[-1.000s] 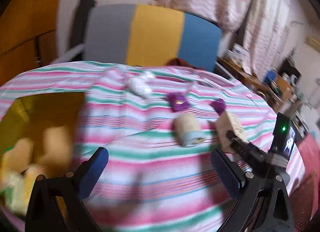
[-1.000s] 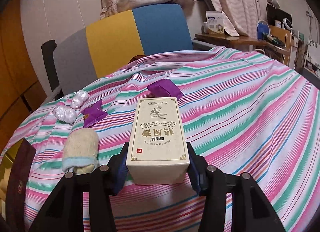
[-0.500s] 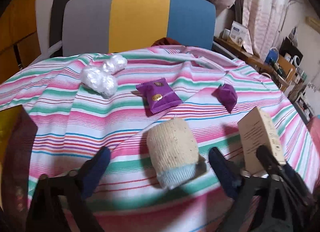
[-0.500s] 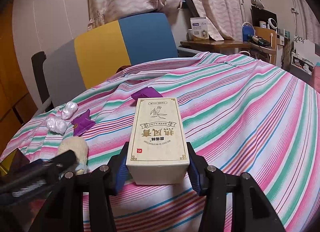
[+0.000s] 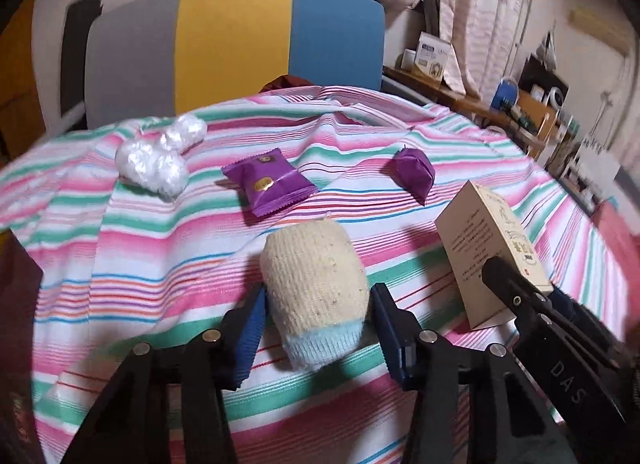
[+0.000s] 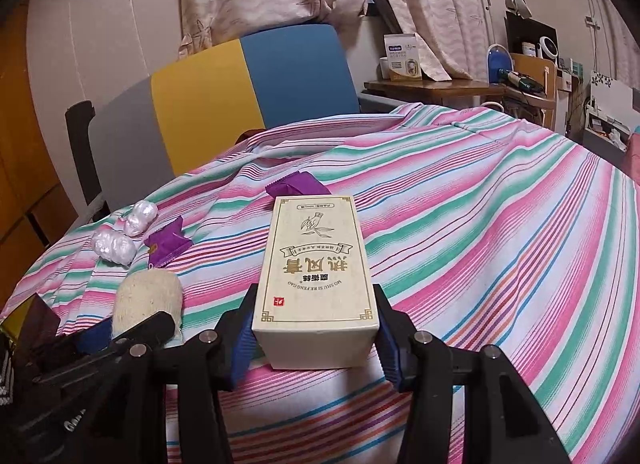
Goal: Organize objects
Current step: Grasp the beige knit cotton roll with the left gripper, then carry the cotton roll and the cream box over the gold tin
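Observation:
A rolled beige sock with a pale blue cuff (image 5: 316, 296) lies on the striped cloth. My left gripper (image 5: 318, 328) has closed around it, both blue pads at its sides. It also shows in the right wrist view (image 6: 146, 300). My right gripper (image 6: 316, 340) is shut on a cream carton with Chinese print (image 6: 316, 276), held just above the cloth; the carton shows at the right of the left wrist view (image 5: 492, 252).
A flat purple packet (image 5: 270, 182), a folded purple packet (image 5: 414, 174) and two white plastic wads (image 5: 154, 156) lie farther back on the striped cloth (image 5: 160, 248). A grey, yellow and blue chair (image 5: 232, 44) stands behind. A dark bag edge (image 5: 16, 304) is at left.
My left gripper swung from the yellow bag at left over to the sock and closed its pads onto it. The right gripper has kept hold of the carton.

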Action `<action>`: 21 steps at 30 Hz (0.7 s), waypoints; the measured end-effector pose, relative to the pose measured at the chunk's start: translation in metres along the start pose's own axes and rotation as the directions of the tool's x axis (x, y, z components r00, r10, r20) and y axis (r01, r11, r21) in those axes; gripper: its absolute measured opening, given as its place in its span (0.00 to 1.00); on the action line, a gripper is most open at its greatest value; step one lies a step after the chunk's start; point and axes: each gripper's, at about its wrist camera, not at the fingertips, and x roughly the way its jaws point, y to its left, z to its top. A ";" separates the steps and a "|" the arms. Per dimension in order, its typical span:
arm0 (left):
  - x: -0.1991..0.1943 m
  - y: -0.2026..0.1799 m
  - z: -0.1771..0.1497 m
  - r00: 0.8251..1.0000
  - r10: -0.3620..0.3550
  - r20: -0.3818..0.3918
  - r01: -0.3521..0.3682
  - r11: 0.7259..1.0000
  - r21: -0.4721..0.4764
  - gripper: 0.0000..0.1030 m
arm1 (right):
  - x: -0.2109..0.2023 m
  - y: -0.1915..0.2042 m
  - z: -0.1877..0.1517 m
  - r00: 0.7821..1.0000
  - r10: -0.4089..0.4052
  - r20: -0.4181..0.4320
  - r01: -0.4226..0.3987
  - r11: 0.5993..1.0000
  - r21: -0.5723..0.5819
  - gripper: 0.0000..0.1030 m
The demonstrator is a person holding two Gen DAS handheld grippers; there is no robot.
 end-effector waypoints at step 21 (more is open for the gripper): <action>-0.071 0.027 -0.050 0.988 0.052 0.147 -0.046 0.998 -0.040 0.48 | -0.020 0.045 -0.006 0.994 0.072 0.086 -0.051 0.972 -0.228 0.50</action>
